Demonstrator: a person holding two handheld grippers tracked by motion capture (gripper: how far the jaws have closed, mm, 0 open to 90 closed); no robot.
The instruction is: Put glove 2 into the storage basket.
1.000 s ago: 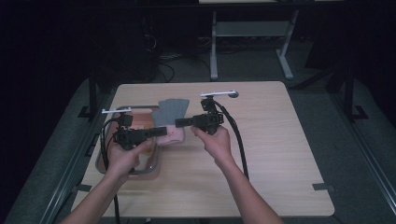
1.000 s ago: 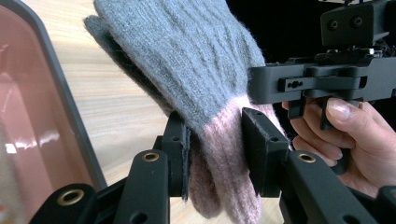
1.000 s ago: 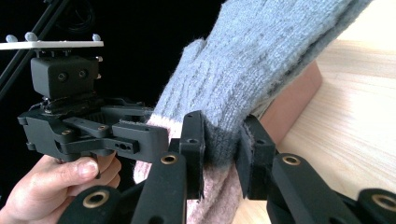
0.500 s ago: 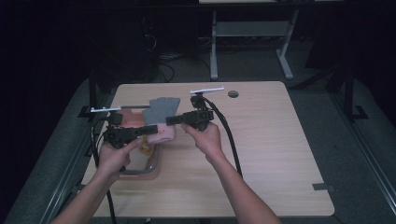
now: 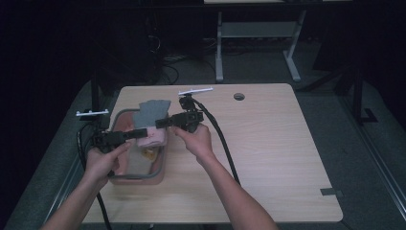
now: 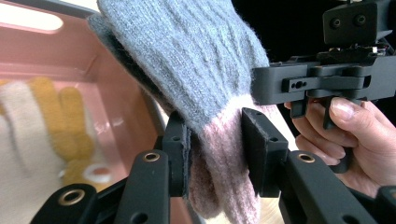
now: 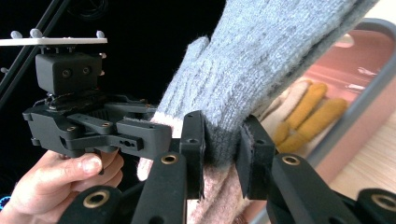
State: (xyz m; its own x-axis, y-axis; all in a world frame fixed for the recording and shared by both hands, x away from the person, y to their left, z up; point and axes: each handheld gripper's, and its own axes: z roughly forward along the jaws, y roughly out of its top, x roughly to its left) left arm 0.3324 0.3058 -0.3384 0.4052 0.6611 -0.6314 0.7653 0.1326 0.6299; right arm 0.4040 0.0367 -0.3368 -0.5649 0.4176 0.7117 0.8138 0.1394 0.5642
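From the high view, a grey and pink knitted glove [image 5: 151, 120] is seen held over the far end of a pink basket [image 5: 160, 168], which stands near the table's [image 5: 287, 158] left edge. The left gripper [image 5: 138, 135] and the right gripper [image 5: 161, 122] are both closed on the glove's pink cuff.

In the left gripper view, the cuff of the glove [image 6: 205, 70] is seen pinched between the jaws, the grey part rising above them. White and yellow gloves [image 6: 42, 135] are seen lying inside the basket [image 6: 116, 102].

In the right gripper view, the glove [image 7: 261, 60] is clamped where grey meets pink. It is judged light, soft and limp, with little risk of damage; the ribbed cuff is the firmest place to be gripped.
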